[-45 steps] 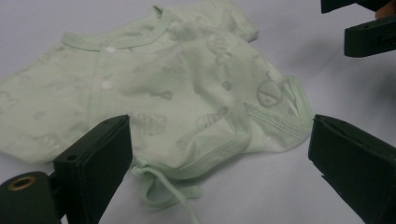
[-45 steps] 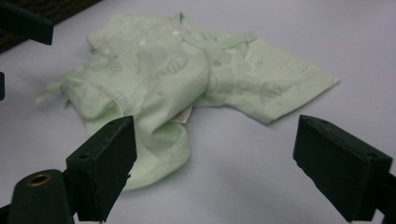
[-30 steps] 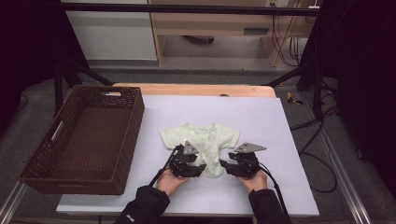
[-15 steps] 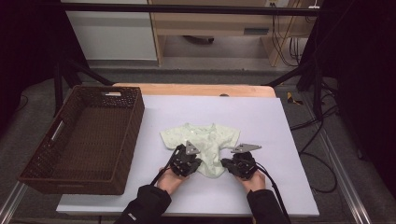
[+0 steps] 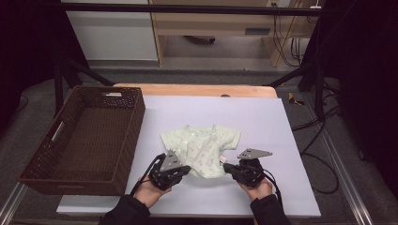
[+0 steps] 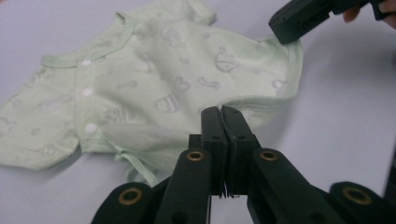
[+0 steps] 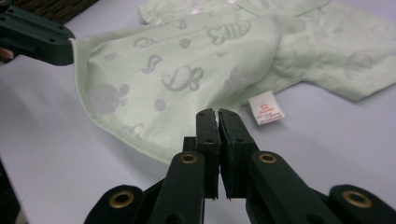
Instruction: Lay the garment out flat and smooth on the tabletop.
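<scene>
No writing could be read. A small white tag (image 7: pixel 265 111) with red print too blurred to make out lay beside the garment's (image 7: pixel 187 70) hem.

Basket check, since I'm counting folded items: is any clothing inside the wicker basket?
No, the wicker basket holds nothing, and the green baby shirt lies on the table beside it.

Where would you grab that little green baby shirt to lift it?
By the bottom hem of the baby shirt, one corner per claw, coming in low from the near table edge. The shirt lies flat with its hem nearest the left claw and right claw, both pinching it already.
</scene>
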The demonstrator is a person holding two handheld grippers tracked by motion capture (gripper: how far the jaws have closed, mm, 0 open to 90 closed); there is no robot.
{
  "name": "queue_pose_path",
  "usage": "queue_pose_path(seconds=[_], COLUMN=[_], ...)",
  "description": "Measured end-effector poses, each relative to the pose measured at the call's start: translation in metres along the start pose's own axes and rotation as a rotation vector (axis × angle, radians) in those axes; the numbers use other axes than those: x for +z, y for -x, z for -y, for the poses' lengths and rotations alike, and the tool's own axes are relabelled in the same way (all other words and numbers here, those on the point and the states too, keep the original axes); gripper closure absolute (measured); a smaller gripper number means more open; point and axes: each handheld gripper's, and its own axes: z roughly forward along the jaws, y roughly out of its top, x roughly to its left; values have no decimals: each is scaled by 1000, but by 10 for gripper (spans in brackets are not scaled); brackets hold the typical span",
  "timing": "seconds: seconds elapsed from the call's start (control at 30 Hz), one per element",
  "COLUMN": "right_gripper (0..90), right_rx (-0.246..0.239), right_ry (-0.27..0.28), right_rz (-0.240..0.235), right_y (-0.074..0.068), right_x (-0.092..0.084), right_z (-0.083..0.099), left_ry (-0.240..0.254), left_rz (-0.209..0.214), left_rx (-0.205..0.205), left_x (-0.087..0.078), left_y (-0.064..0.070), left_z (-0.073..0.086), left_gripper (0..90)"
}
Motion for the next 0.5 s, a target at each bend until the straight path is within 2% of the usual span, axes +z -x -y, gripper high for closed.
queue_pose_path(seconds=[0.1,0.17,0.2,0.23,0.33,0.37,0.47,0.5], right_gripper=[831,785,757,710,656,654,649,655], right_rx=[0,-6,-17,-14,-9,-4,-4,-3], right_ry=[-39,-54,-57,-53,-12,-3,-5,-14], right_rz=[-8,-21,-20,-15,11,22,65,74], right_y=[-8,-12,-13,-13,-8,-6,3,6], right_x=[3,4,4,3,-1,-1,3,6], right_z=[7,11,12,12,9,9,8,8], left_ry=[-24,-31,-28,-22,-3,6,6,-2], left_rz=[10,9,3,-4,-45,-45,-58,-70], left_rx=[5,-13,-33,-57,-132,-163,-249,-268], left_x=[-3,-4,-4,-6,-9,-10,-5,-2], left_y=[2,1,1,0,-4,-6,-9,-10], left_z=[14,22,25,28,31,31,31,31], left_gripper=[858,797,759,680,511,454,346,342])
